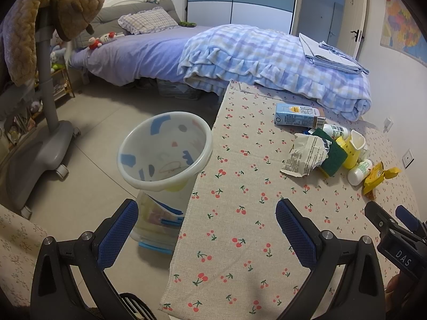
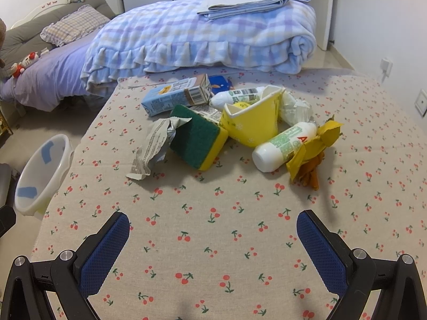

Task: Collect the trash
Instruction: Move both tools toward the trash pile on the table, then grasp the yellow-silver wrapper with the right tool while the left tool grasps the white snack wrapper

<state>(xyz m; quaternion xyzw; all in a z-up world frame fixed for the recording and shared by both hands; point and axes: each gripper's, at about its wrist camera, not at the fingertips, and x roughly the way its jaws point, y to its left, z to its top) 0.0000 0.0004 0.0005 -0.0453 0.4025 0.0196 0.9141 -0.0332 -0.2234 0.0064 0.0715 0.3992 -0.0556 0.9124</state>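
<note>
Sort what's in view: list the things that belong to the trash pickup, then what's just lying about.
Job:
crumpled wrapper
milk carton
yellow paper cup
white bottle
second bottle
yellow snack wrapper
sponge, probably
trash bin

Lying about:
checked blanket
folded sheets
pillow
plush toy
chair base

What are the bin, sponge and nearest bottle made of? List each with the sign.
Bin: likely thin translucent plastic, matte; its blue patches show through the wall.
Sponge: yellow foam under a coarse green scouring layer, judging by the fibrous top.
Bottle: seemingly opaque white plastic, smooth, with a faint sheen, under a printed green label.
</note>
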